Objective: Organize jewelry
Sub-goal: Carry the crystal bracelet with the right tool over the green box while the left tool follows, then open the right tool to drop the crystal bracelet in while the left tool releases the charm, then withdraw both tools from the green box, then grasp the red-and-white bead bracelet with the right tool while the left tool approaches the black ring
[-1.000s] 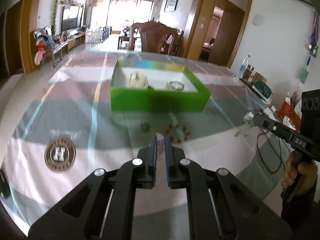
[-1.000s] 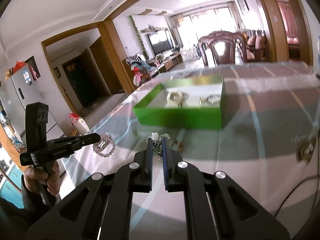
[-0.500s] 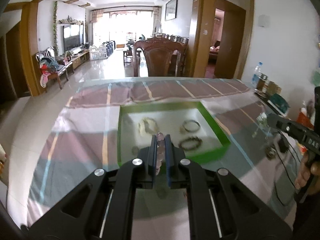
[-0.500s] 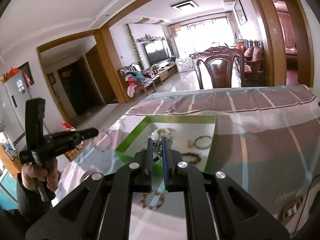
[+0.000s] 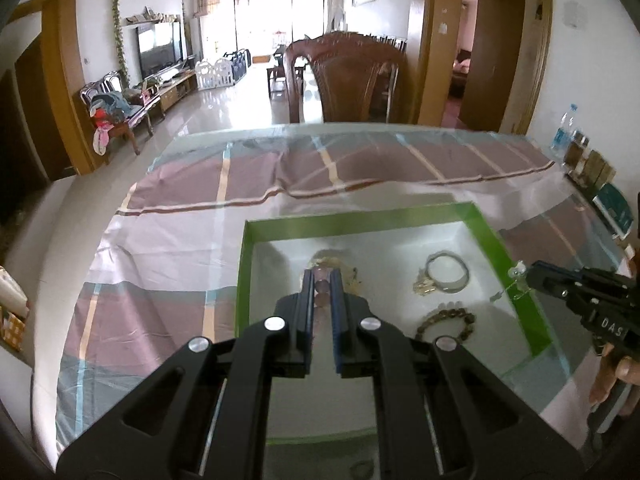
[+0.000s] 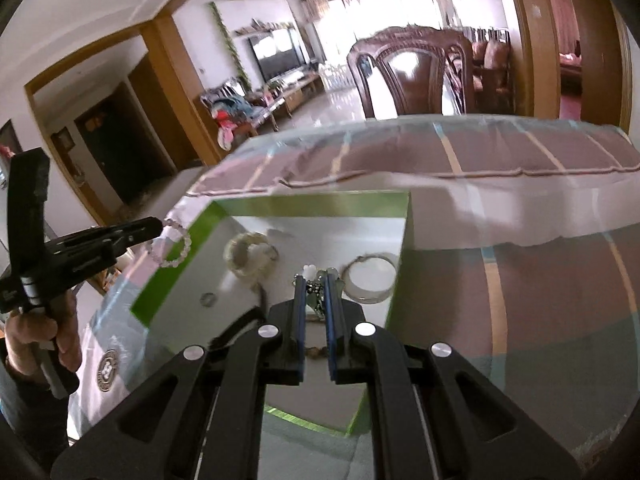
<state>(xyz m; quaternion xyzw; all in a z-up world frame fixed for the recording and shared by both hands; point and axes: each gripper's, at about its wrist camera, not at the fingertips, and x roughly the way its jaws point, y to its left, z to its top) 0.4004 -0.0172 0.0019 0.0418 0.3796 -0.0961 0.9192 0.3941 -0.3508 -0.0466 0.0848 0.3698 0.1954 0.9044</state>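
In the left wrist view my left gripper (image 5: 321, 276) is shut on a pink bead bracelet (image 5: 322, 286) and hangs over the left part of the green box (image 5: 242, 272) with its white floor. Inside lie a cream bracelet (image 5: 334, 258), a silver bangle (image 5: 446, 274) and a brown bead bracelet (image 5: 446, 322). In the right wrist view my right gripper (image 6: 316, 278) is shut on a small chain piece with pale beads (image 6: 316, 286), above the box (image 6: 304, 204) near the silver bangle (image 6: 370, 280). The left gripper (image 6: 158, 226) shows there at the box's left rim, the pink bracelet (image 6: 170, 246) dangling.
A carved wooden chair (image 5: 348, 80) stands at the table's far side. Bottles and small boxes (image 5: 580, 152) line the right edge. A round emblem (image 6: 107, 370) marks the cloth left of the box. A small ring (image 6: 207, 300) lies on the box floor.
Both grippers have moved forward from the table in front of the box to above its inside, each still carrying its piece of jewelry.
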